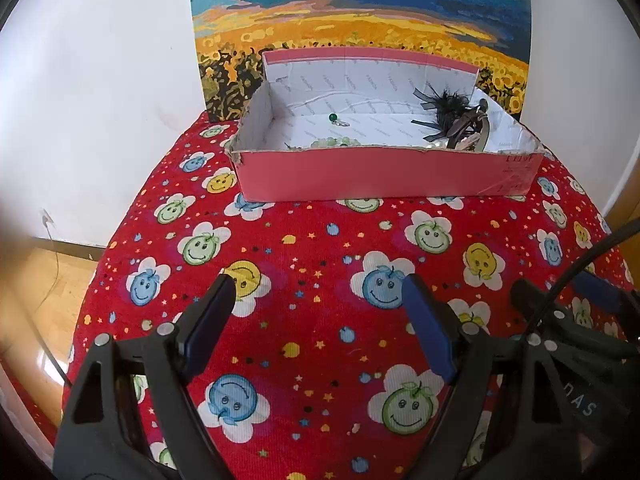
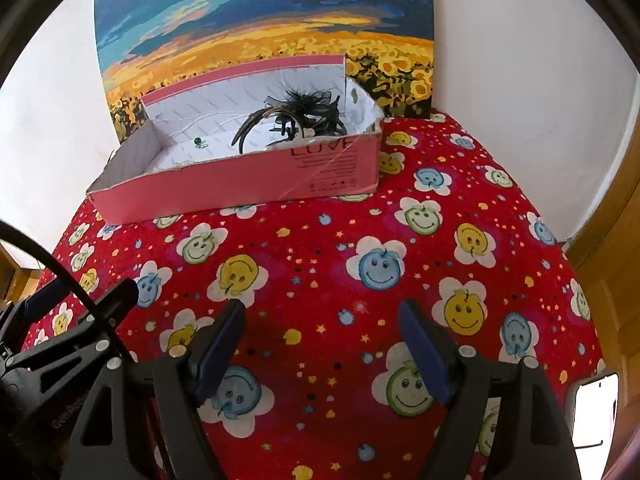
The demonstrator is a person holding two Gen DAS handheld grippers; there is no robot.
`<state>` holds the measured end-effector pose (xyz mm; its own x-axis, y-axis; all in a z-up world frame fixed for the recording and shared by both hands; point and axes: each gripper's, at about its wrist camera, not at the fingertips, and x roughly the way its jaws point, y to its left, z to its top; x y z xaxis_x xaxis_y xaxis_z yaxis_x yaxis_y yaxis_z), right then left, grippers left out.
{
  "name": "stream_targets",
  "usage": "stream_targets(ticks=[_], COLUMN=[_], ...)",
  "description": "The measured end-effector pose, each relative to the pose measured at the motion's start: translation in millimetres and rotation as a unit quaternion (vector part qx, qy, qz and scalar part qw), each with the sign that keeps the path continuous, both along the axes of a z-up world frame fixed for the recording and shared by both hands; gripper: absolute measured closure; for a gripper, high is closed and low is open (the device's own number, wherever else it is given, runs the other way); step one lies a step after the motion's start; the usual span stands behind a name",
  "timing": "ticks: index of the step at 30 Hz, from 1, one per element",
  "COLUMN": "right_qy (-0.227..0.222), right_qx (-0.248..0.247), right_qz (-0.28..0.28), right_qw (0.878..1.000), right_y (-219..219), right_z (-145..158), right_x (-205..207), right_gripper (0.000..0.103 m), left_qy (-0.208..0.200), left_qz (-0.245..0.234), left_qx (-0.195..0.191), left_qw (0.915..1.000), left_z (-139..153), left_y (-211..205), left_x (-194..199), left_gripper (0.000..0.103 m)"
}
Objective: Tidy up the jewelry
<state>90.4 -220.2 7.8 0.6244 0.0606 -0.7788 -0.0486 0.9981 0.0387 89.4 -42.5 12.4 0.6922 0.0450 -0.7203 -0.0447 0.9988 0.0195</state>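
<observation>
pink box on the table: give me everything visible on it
The open pink cardboard box is shallow, lidless and white-lined, with a ragged front rim, dark "LOVE" print and a crease at one end. It sits flat on the red smiley-flower tablecloth, in front of the sunflower painting. Inside lie a black feathered headband, a green-bead trinket and pale beads.

red smiley-flower cloth, sunflower painting, perhaps wooden floor
</observation>
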Motion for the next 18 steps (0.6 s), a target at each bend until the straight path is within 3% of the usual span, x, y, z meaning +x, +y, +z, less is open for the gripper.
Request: stream_targets(ticks=[18], right_qy=[0.004], right_qx=[0.01], right_qz=[-0.001], right_qw=[1.0], right_y=[-2.4], right_z=[-0.9], right_x=[0.8], right_gripper=[0.023], left_qy=[-0.001], left_qz=[0.008], left_qx=[-0.013], left_qw=[0.9999], left_z=[0.9], left_y=[3.1], left_x=[-0.2], left_gripper=[0.025])
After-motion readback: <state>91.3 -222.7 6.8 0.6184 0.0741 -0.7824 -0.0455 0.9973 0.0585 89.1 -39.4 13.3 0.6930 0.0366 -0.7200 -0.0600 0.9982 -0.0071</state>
